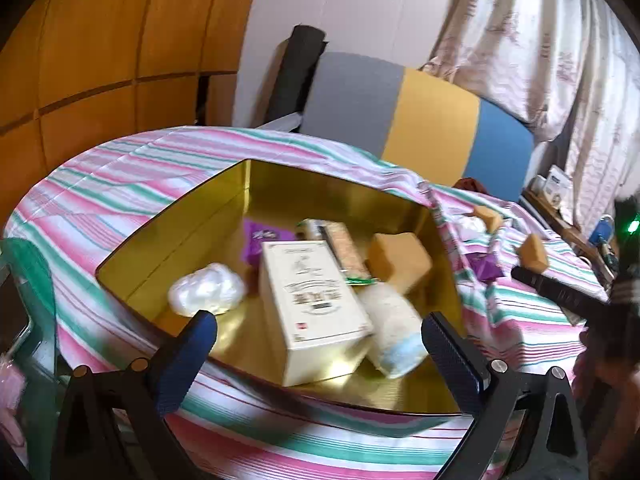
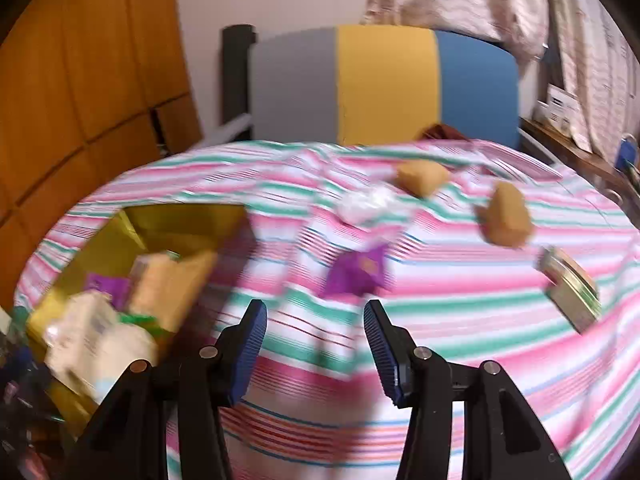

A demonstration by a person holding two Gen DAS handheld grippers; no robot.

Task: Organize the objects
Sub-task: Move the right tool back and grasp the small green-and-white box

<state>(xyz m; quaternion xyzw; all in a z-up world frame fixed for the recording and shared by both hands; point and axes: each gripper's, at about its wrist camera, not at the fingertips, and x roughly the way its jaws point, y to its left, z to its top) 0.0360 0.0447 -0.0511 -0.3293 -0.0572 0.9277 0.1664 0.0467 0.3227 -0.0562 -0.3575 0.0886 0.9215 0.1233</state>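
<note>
Left tongs (image 1: 320, 332) spread wide, nothing between them, poised at the near rim of the gold box (image 1: 192, 228), which sits on the striped cloth (image 1: 120, 176).

Inside the box, straight ahead of the left tongs: a cream carton (image 1: 312, 300) lying flat. Just to its right, touching it, a pale rolled cloth (image 1: 394, 328). Ahead and left of the tongs, a crumpled white bag (image 1: 206, 290). Farther in: a purple packet (image 1: 260, 242), a long biscuit pack (image 1: 346, 250) and a tan sponge block (image 1: 400, 260), the last toward the right wall of the box.

Right tongs (image 2: 316, 332) also parted, holding nothing, above the striped cloth; this view is motion-blurred. Just ahead of them lies a purple wrapper (image 2: 356, 272), apart from both tips. Beyond it, a white crumpled bag (image 2: 366, 202). Two tan sponge pieces farther out: one ahead (image 2: 422, 176), one ahead and to the right (image 2: 506, 216). Far right, a small greenish tin (image 2: 570, 288), tilted on the cloth. The gold box shows at the left of the right tongs, its contents smeared by blur.

Behind the cloth, a grey, yellow and blue panel (image 2: 384, 80); a curtain (image 1: 540, 40) above right.
</note>
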